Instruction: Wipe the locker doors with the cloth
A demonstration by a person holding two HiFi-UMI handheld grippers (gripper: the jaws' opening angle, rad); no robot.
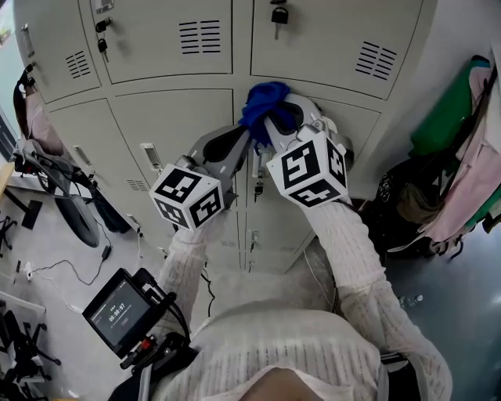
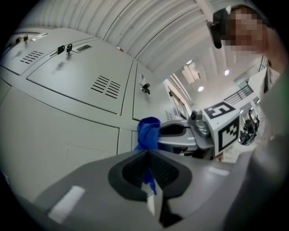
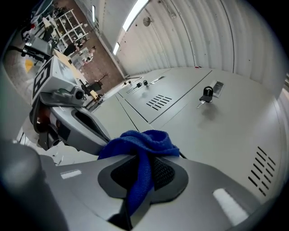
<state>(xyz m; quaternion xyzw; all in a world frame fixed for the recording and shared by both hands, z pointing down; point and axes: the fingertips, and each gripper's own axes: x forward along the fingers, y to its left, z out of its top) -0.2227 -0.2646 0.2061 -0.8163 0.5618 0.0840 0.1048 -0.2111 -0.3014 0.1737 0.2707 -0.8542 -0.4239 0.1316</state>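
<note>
Close to the locker doors (image 1: pixel 172 117), my left claw (image 1: pixel 244 139) and right claw (image 1: pixel 275 127) both pinch the cloth (image 1: pixel 266 102); it seems soft and light, best gripped by a bunched fold.

A small monitor (image 1: pixel 121 312) with a lit dark screen sits on a black mount low at the left, above the pale floor (image 1: pixel 55 235), where thin cables (image 1: pixel 70 270) trail near black stands (image 1: pixel 19 345). Right of the lockers (image 1: pixel 168 117) hang a green garment (image 1: pixel 450 110) and a pink garment (image 1: pixel 470 188), with a black bag (image 1: pixel 407 207) below them. At the far left a pinkish bag (image 1: pixel 39 117) hangs above a black strap (image 1: pixel 74 207). A black-headed key (image 3: pixel 206 94) sticks out of a lock, and two more keys (image 2: pixel 63 48) hang side by side. White corrugated panelling (image 3: pixel 194 31) runs overhead with a strip light (image 3: pixel 135 11); shelves (image 3: pixel 67 20) stand far off.
</note>
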